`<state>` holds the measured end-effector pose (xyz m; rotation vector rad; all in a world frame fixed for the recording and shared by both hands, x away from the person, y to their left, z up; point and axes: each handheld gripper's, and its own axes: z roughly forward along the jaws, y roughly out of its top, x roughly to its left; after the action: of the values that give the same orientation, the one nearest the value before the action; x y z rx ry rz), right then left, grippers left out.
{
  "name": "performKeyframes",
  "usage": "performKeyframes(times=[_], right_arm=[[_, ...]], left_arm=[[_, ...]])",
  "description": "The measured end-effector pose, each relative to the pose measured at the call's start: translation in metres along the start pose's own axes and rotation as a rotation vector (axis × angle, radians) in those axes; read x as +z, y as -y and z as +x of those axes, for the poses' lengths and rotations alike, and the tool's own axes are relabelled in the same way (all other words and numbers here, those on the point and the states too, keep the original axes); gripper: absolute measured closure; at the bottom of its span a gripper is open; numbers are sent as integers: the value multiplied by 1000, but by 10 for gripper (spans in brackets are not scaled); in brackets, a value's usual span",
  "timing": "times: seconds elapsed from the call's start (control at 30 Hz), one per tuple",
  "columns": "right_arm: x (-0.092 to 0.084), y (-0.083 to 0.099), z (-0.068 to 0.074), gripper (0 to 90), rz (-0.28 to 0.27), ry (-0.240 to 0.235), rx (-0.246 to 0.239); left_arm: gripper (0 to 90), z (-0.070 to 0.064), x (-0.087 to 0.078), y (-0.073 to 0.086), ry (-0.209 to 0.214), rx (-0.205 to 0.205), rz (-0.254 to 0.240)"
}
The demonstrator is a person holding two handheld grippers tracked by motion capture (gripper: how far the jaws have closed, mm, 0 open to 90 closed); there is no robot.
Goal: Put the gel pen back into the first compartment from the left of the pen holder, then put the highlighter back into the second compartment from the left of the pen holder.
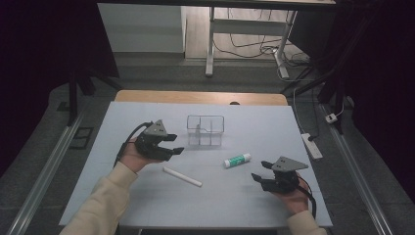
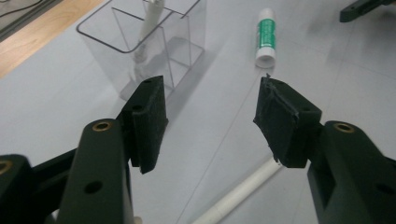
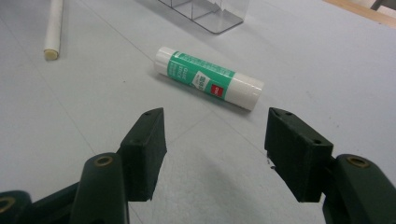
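Hovering over the left half of the table, the left gripper has its jaws apart with nothing between them; no earlier state is noted here. In the left gripper view the left gripper looks along the light grey surface toward a clear plastic organizer with dividers, which stands upright just ahead and to the left of the jaws. A white stick leans inside one of its compartments; which compartment cannot be told.

A white chalk-like rod lies flat on the table, just below the left gripper in the high view; one end of the rod shows between and under the jaws in the left gripper view, untouched.

A green-and-white glue stick lies on its side between the two grippers, near the organizer but apart from it. In the right gripper view the glue stick lies crosswise just ahead of the jaws, label up, with a small red mark on the label.

The right gripper sits low at the right front of the table, held in the person's right hand. Its jaws stand wide apart and empty; the right gripper points at the glue stick without touching it.
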<state>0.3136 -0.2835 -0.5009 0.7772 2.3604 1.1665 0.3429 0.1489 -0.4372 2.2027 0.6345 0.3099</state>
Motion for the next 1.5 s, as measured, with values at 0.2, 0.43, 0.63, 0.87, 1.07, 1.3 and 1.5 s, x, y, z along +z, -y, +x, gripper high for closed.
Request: performKeyframes(times=[0.2, 0.43, 0.63, 0.87, 1.07, 1.3, 1.5], right_arm=[[1, 1, -1, 376, 7, 3, -3], [1, 1, -1, 374, 13, 4, -9], [1, 1, -2, 373, 12, 5, -5], [2, 1, -2, 371, 23, 5, -8], [2, 1, -2, 371, 23, 5, -10], [1, 2, -2, 370, 28, 6, -4], [0, 2, -1, 368, 31, 11, -6]], left_arm=[[415, -5, 4, 1, 15, 36, 25], [410, -8, 6, 5, 31, 69, 62], [407, -9, 7, 7, 35, 108, 95], [407, -13, 9, 12, 63, 177, 166], [396, -15, 11, 15, 78, 213, 195], [393, -17, 16, 15, 98, 237, 212], [389, -26, 23, 11, 124, 272, 224]])
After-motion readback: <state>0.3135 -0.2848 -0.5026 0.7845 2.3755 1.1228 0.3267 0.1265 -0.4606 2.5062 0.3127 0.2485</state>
